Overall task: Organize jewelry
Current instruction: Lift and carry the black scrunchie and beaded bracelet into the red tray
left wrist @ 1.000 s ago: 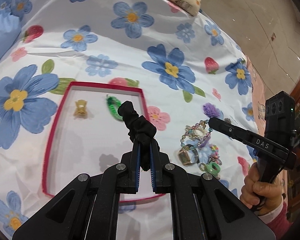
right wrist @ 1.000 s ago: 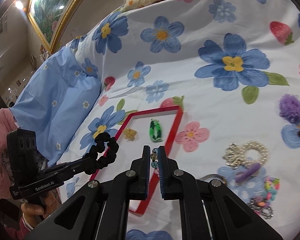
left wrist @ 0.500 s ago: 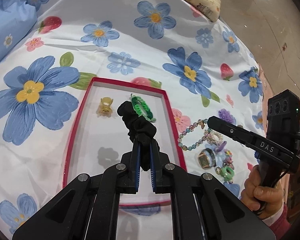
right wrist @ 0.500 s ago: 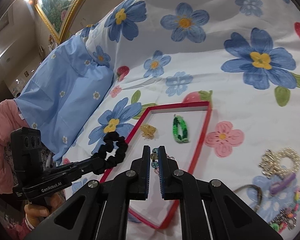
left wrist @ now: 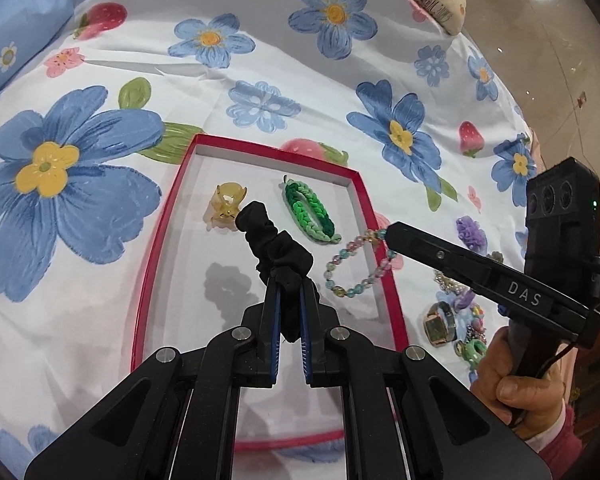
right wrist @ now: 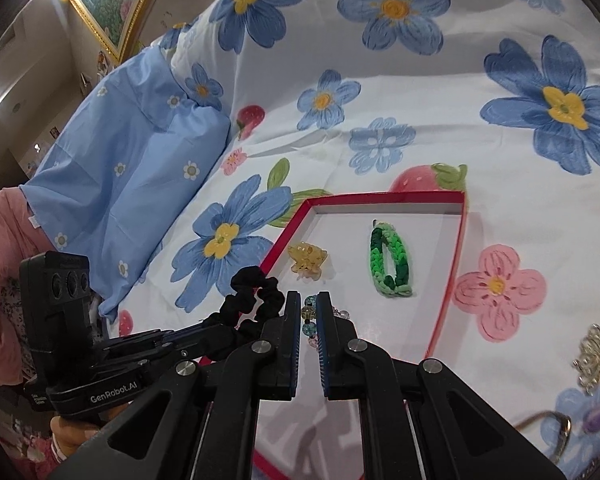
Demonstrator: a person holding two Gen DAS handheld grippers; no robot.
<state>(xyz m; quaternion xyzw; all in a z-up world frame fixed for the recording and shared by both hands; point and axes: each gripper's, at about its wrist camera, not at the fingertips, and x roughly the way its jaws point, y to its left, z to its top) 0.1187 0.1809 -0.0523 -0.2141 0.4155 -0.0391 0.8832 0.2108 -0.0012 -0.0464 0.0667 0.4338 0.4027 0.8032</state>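
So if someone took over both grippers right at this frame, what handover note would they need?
Left gripper: shut on the black scrunchie, held above the red tray.
Right gripper: shut on the pastel bead bracelet, which hangs over the tray's right side.
Done: yellow claw clip and green braided bracelet lie in the tray.
Left: set down both held pieces, then fetch the pile on the bedspread to the right, including the watch and purple scrunchie.

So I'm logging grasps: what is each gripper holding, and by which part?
Left gripper pinches the black scrunchie by its near edge; right gripper holds the beaded bracelet by one section of beads.
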